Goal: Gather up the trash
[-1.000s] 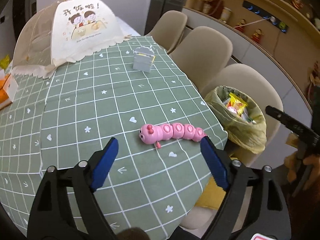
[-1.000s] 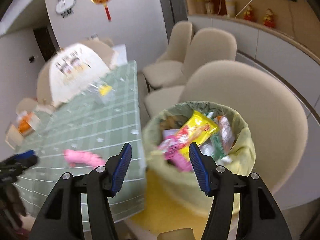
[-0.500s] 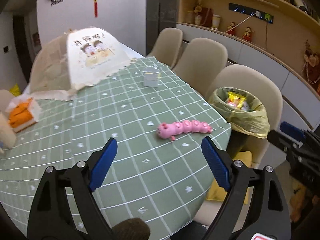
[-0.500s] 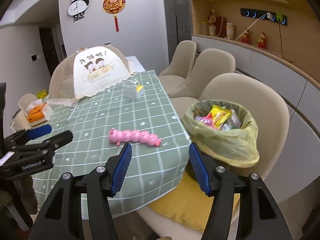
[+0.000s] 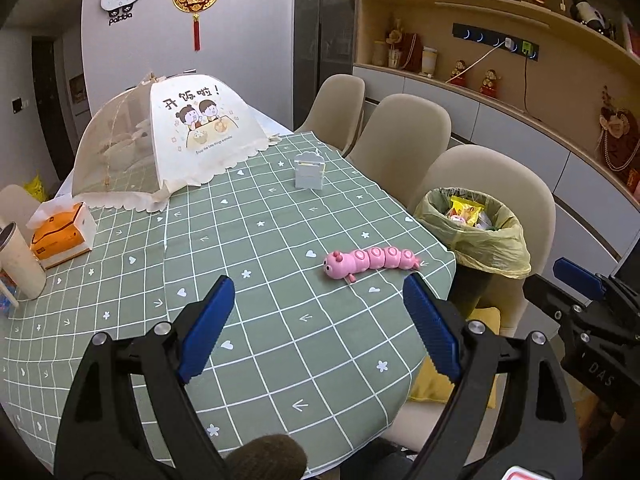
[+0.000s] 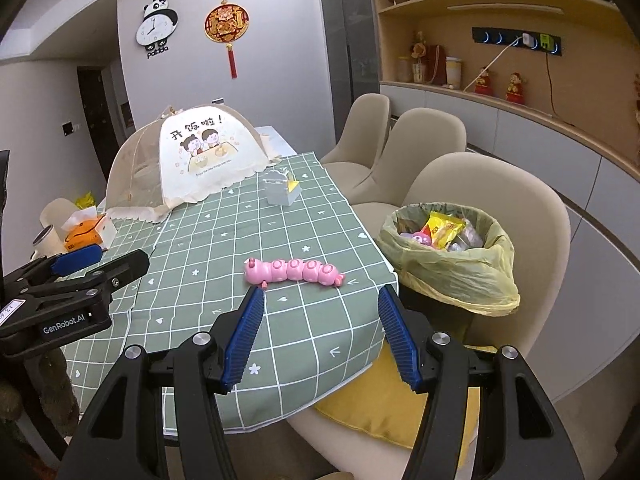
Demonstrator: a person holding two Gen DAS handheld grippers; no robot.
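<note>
Currently both grippers sit back from the near end of the table (image 5: pixel 280 340), above its green checked cloth. Left gripper (image 5: pixel 316 328): jaws spread wide, nothing between the blue pads. Right gripper (image 6: pixel 320 336): jaws also apart and empty.

Trash bin (image 6: pixel 448 256) stands on the seat of the nearest beige chair (image 6: pixel 520 200), just beside the table's right edge. It is lined with a yellowish bag folded over the rim. Inside: a yellow snack wrapper (image 6: pixel 442 228), a pink item and other crumpled wrappers; the smaller pieces are too jumbled to tell apart. From the left wrist view the same bin (image 5: pixel 472 232) shows at right, beyond the table corner.

On the cloth near that corner lies a pink caterpillar toy (image 5: pixel 372 262), on its side-to-side length, head pointing left, apart from both grippers. Farther up the table: a small grey box (image 5: pixel 309 172) with something yellow at its side, a mesh food cover (image 5: pixel 168 144) with a cartoon panel, an orange tissue box (image 5: pixel 60 232), and a pale cup (image 5: pixel 20 264) at the left edge.

Yellow cushion (image 6: pixel 392 400) lies on the chair seat under the bin. Two more beige chairs line the right side. Panda clock (image 6: pixel 156 28) and a red hanging ornament (image 6: pixel 226 24) on the far wall.
</note>
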